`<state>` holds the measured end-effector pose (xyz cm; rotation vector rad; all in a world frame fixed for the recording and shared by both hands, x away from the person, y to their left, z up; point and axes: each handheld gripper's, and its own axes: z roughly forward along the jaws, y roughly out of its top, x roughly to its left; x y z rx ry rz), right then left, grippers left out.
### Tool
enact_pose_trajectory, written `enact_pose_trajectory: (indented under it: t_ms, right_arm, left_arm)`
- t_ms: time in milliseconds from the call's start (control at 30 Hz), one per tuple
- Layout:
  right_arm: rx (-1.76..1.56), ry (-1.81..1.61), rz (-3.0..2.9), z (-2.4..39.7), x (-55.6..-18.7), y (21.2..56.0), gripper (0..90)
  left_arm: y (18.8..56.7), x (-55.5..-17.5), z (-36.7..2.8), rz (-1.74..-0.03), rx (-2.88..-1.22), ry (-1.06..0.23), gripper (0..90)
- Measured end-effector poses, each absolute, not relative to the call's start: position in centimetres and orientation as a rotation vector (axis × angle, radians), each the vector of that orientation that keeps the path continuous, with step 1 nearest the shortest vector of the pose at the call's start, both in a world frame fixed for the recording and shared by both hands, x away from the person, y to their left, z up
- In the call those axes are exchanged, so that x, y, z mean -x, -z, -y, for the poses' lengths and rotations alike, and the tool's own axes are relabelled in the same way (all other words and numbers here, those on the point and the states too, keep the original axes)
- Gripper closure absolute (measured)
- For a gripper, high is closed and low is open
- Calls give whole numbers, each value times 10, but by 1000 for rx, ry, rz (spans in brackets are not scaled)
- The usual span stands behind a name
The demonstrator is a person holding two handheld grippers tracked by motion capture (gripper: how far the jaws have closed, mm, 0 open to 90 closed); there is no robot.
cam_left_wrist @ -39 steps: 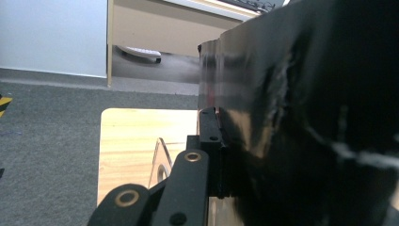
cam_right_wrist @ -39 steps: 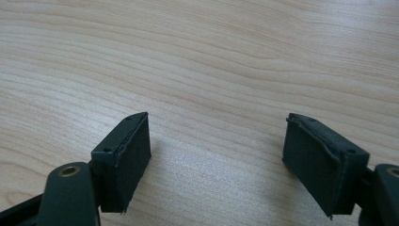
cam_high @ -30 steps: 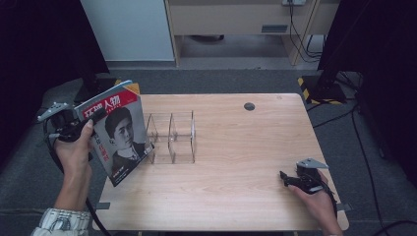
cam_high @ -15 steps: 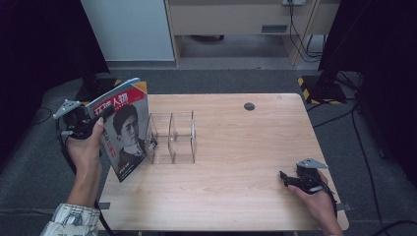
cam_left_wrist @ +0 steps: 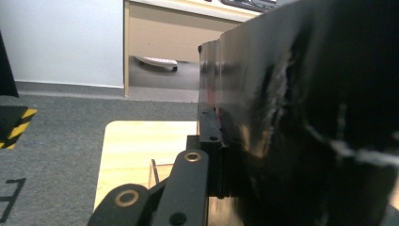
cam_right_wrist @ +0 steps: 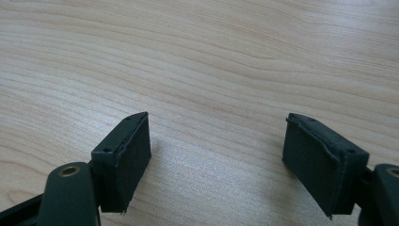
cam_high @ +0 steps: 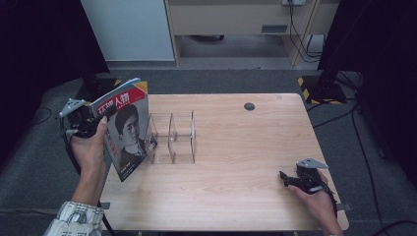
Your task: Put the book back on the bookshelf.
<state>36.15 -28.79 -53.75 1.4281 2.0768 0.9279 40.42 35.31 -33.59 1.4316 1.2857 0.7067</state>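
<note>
At table's left edge my left claw (cam_high: 84, 125) is clenched on the magazine (cam_high: 125, 128), held upright just beside the clear divider rack (cam_high: 172, 137). Right claw (cam_high: 290, 179) rests released on light wood table (cam_high: 236, 147); grey carpet, white cabinet behind.

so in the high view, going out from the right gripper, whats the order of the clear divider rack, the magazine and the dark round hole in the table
From the right gripper, at the table's near right corner:
1. Dark round hole, toward the far edge, right of centre.
2. Clear divider rack, left of centre.
3. Magazine, at the left edge, held upright in the left gripper.
</note>
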Motion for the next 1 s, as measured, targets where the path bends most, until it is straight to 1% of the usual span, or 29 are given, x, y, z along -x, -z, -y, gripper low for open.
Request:
enact_pose_trajectory:
  t_ms: [433,733,833,1000]
  right_arm:
    - [-1426,-928,-2078,288,-361,537,241]
    - [-1425,-928,-2079,288,-361,537,241]
    - [-1420,-927,-2082,288,-361,537,243]
    - [-1420,-928,-2082,288,-361,537,243]
  left_arm:
    - [335,-405,-351,-1288,-1388,-778,863]
    - [343,-396,-354,-1211,-1334,-747,862]
    - [351,-390,-359,-1187,-1291,-716,859]
    - [360,-383,-367,-1149,-1255,-705,859]
